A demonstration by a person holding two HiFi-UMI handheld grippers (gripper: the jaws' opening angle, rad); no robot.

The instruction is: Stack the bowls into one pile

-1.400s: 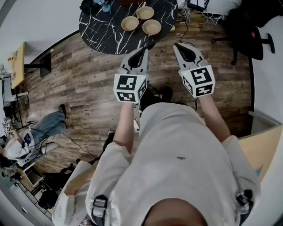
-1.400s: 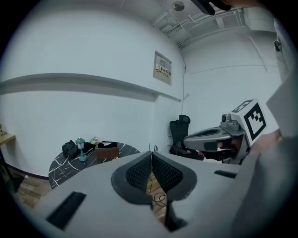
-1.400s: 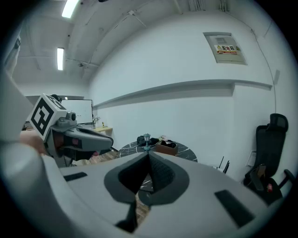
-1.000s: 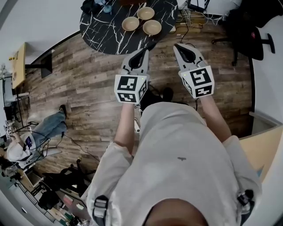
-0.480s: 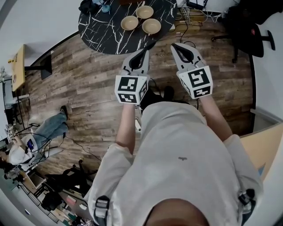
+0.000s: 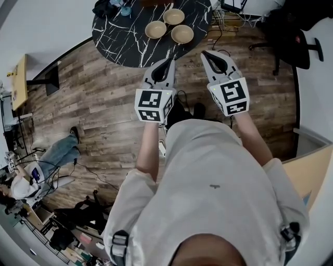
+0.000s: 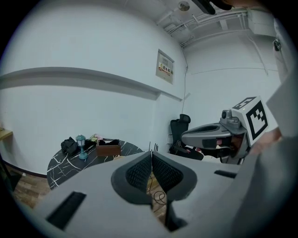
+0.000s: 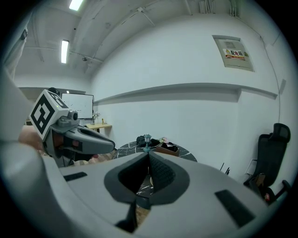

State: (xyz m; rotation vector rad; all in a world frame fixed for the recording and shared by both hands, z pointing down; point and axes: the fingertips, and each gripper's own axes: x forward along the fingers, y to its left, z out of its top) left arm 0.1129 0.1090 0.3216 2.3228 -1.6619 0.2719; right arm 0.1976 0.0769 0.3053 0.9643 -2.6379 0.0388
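Note:
Three tan bowls stand apart on the round black marble table (image 6: 119,36): one on the left (image 6: 155,29), one at the back (image 6: 173,16) and one on the right (image 6: 182,34). Both grippers hang over the wooden floor, short of the table's near edge and pointing at it. My left gripper (image 6: 171,61) is shut and holds nothing. My right gripper (image 6: 204,53) is shut and holds nothing too. In the left gripper view the left gripper (image 7: 151,154) has its pads meeting, and in the right gripper view the right gripper (image 8: 148,154) does as well. The jaws hide the bowls in both gripper views.
A small blue lamp (image 6: 125,9), a dark bundle (image 6: 105,7) and a brown box (image 7: 108,148) sit at the table's far side. Cables (image 6: 225,22) lie on the floor right of the table, near a black office chair (image 6: 291,37). A seated person (image 6: 36,169) is at far left.
Both grippers have edged a little forward toward the table, still shut. The bowls keep their places on the table.

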